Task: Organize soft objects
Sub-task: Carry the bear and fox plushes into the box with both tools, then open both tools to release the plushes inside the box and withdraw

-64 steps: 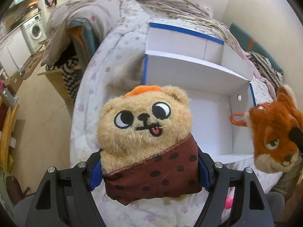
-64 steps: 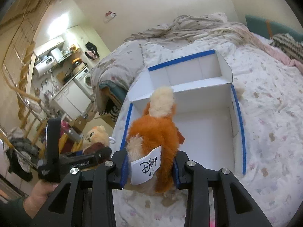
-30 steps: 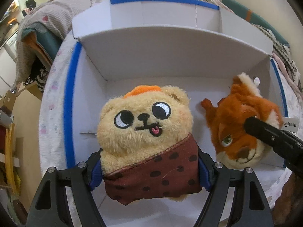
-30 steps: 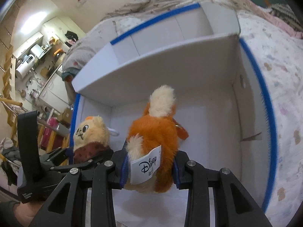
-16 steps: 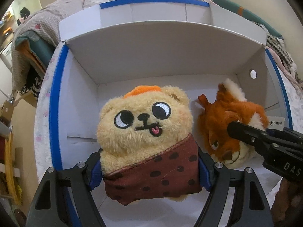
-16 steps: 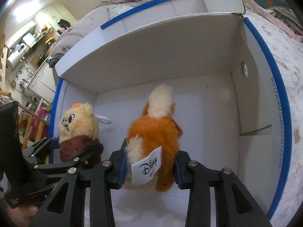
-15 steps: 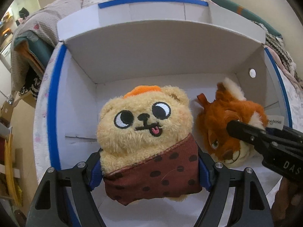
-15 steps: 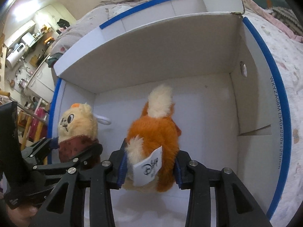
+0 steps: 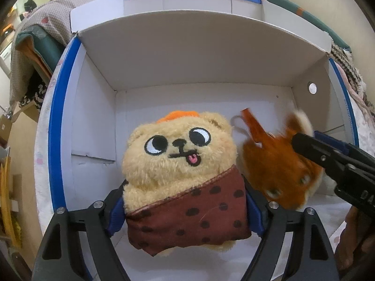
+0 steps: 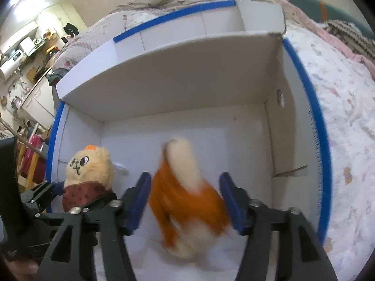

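Observation:
A tan bear plush [image 9: 180,171] with a brown dotted wrap sits between my left gripper's [image 9: 185,213] blue pads, which are spread slightly and barely touch it; it also shows in the right wrist view [image 10: 88,175]. Both toys are inside a white cardboard box [image 9: 187,53] with blue-taped rims. An orange fox plush [image 10: 187,201], blurred by motion, drops between the open fingers of my right gripper [image 10: 185,201]. In the left wrist view the fox [image 9: 274,171] lies right of the bear, with a right gripper finger [image 9: 328,157] beside it.
The box [image 10: 164,70] lies on a bed with a patterned white quilt [image 10: 339,98]. Rumpled blankets [image 9: 42,16] and a teal cushion [image 9: 304,7] lie behind it. A kitchen area [image 10: 28,44] shows far left.
My right gripper has opened and let the fox go; it falls toward the box floor. My left gripper's pads have parted a little around the bear. Both grippers sit deeper in the box.

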